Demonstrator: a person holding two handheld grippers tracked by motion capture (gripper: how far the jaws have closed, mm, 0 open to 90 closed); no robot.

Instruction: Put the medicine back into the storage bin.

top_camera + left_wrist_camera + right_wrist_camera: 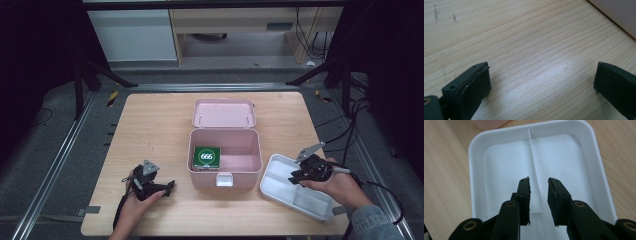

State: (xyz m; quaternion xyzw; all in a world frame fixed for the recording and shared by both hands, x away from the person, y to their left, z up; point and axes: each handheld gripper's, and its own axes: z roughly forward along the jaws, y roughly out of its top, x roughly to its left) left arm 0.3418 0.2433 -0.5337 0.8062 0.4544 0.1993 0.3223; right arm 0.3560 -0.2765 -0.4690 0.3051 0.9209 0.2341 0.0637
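A pink box stands open mid-table, its lid lying back. A green packet marked 666 lies in its left half. To its right sits a white two-part tray. My right gripper is down in the tray; in the right gripper view its jaws stand narrowly apart astride the thin divider, with a gap on each side. My left gripper rests low over bare wood left of the box, and its jaws are wide open with nothing between them.
The pink box's wall crosses the top right corner of the left gripper view. Both tray compartments hold nothing. Black stands and cables flank the wooden table.
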